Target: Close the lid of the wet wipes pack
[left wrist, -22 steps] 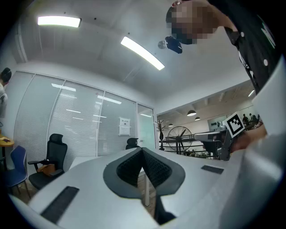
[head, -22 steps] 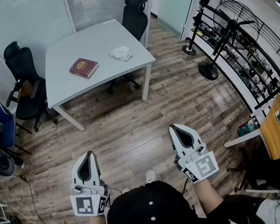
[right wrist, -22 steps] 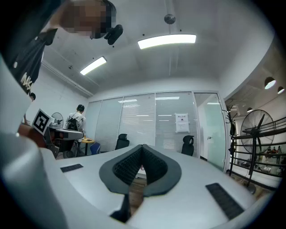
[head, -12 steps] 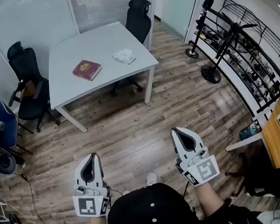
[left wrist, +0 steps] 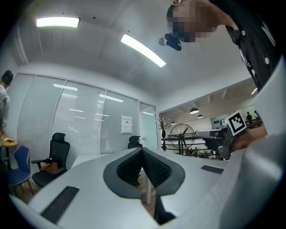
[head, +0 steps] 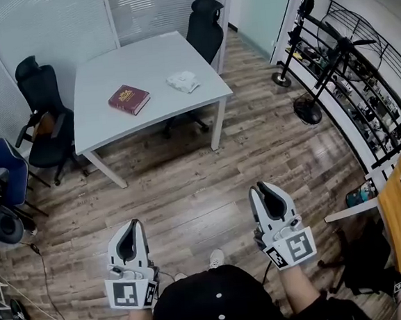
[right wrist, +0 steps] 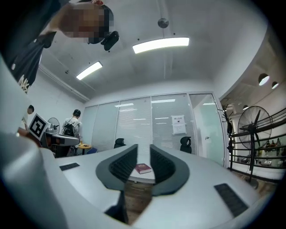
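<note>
The wet wipes pack [head: 182, 81], white and crumpled-looking, lies on the far right part of the grey table [head: 107, 129]; whether its lid is up is too small to tell. Both grippers are held low near my body over the wooden floor, far from the table. My left gripper [head: 128, 225] [left wrist: 142, 150] is shut, tips touching, with nothing in it. My right gripper [head: 265, 185] [right wrist: 143, 147] is shut but for a narrow slit and holds nothing. Through that slit the red book [right wrist: 143, 168] shows. The pack is not visible in either gripper view.
The red book [head: 129, 99] lies left of the pack. Black office chairs stand at the table's left [head: 41, 114] and far end [head: 206, 19]. A metal rack with a fan [head: 307, 108] lines the right wall. A wooden tabletop [head: 400, 204] is at right. People [right wrist: 73, 125] stand far off.
The head view has drifted a little, so the table and both grippers sit slightly further right and lower in it. Neither gripper's jaws have changed.
</note>
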`<action>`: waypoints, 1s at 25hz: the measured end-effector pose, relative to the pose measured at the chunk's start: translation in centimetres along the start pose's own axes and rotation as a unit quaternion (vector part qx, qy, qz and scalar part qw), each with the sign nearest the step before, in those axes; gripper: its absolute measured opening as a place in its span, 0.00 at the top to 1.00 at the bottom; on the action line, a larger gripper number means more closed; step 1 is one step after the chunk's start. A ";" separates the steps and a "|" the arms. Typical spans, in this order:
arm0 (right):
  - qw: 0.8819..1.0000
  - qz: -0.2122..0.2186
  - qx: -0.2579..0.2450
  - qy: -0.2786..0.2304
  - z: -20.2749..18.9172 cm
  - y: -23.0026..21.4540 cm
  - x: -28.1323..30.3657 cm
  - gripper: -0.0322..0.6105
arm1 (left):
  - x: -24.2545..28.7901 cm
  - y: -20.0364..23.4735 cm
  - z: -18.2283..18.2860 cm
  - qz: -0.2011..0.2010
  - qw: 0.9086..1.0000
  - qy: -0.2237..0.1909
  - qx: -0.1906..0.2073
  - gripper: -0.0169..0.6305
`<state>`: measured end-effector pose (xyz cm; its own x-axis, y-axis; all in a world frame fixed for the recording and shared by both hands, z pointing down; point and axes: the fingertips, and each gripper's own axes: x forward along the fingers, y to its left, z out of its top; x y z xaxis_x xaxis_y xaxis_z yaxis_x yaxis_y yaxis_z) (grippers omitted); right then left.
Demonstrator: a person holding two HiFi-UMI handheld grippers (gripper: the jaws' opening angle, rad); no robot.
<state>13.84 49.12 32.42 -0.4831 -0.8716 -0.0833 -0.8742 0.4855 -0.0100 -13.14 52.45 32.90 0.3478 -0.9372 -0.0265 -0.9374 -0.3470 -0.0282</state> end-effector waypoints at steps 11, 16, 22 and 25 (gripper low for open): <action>1.000 0.010 0.010 -0.008 -0.4 -3.8 1.3 0.51 | 2.6 -1.3 0.0 0.023 1.000 0.000 0.001 0.95; 1.000 0.025 0.011 -0.003 -0.8 -5.6 1.7 0.51 | 3.7 -2.3 -0.1 0.042 0.999 -0.002 -0.001 0.95; 0.999 0.028 0.016 -0.002 -1.4 -7.0 1.9 0.51 | 4.3 -3.1 -0.4 0.053 0.999 0.003 -0.004 0.95; 0.999 0.030 0.017 0.002 -1.9 -7.3 2.3 0.51 | 4.6 -3.2 -0.6 0.052 0.999 0.007 -0.003 0.95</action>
<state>19.00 43.51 34.16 -0.5344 -0.8413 -0.0813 -0.8417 0.5385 -0.0391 -8.58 49.21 33.45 0.2478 -0.9687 -0.0158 -0.9687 -0.2475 -0.0195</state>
